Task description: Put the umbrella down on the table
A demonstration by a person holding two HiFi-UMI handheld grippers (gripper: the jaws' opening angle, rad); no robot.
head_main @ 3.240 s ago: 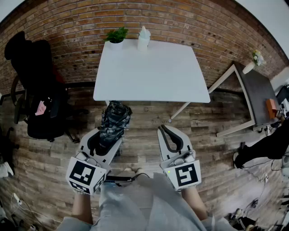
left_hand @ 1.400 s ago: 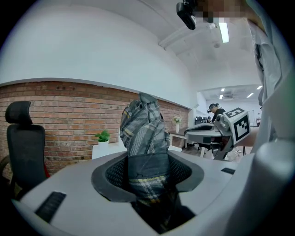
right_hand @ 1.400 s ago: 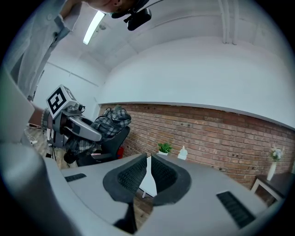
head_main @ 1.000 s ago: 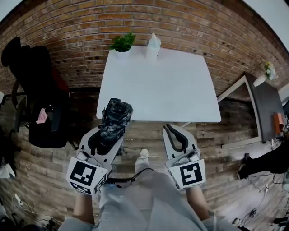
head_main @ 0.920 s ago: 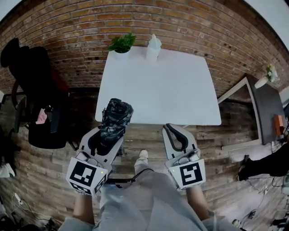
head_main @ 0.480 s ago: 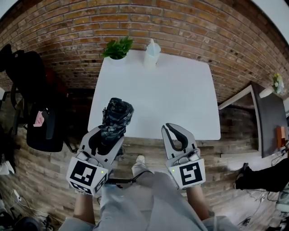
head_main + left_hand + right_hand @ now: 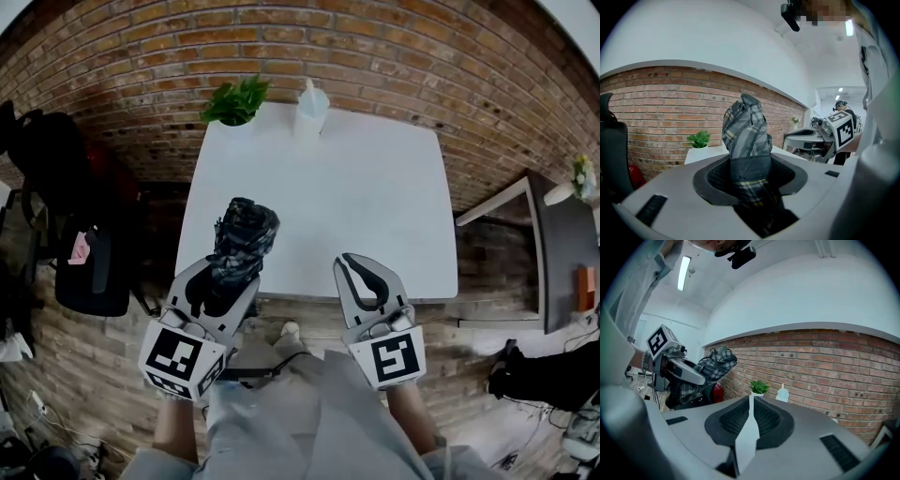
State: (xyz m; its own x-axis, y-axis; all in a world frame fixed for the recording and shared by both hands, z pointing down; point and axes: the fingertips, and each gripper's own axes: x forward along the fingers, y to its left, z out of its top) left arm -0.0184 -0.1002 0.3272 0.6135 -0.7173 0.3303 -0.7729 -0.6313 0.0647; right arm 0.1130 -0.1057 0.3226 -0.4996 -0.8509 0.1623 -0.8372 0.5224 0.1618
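A folded grey plaid umbrella (image 7: pixel 242 239) stands nearly upright in my left gripper (image 7: pixel 230 274), whose jaws are shut on its lower part. Its top hangs over the near left part of the white table (image 7: pixel 356 187). In the left gripper view the umbrella (image 7: pixel 745 131) rises out of the dark pads, with the right gripper (image 7: pixel 806 136) off to its right. My right gripper (image 7: pixel 352 262) is shut with nothing in it, its tips just over the table's near edge. From the right gripper view the umbrella (image 7: pixel 715 363) and left gripper (image 7: pixel 675 366) show at the left.
A potted plant (image 7: pixel 232 101) and a white bottle (image 7: pixel 309 103) stand at the table's far edge against the brick wall. A black chair (image 7: pixel 56 216) is at the left. A dark side table (image 7: pixel 562 234) stands at the right. A person's legs are below the grippers.
Both grippers have moved forward together towards the table. The umbrella's top, which hung before the near edge, is now over the tabletop. The jaws have not changed.
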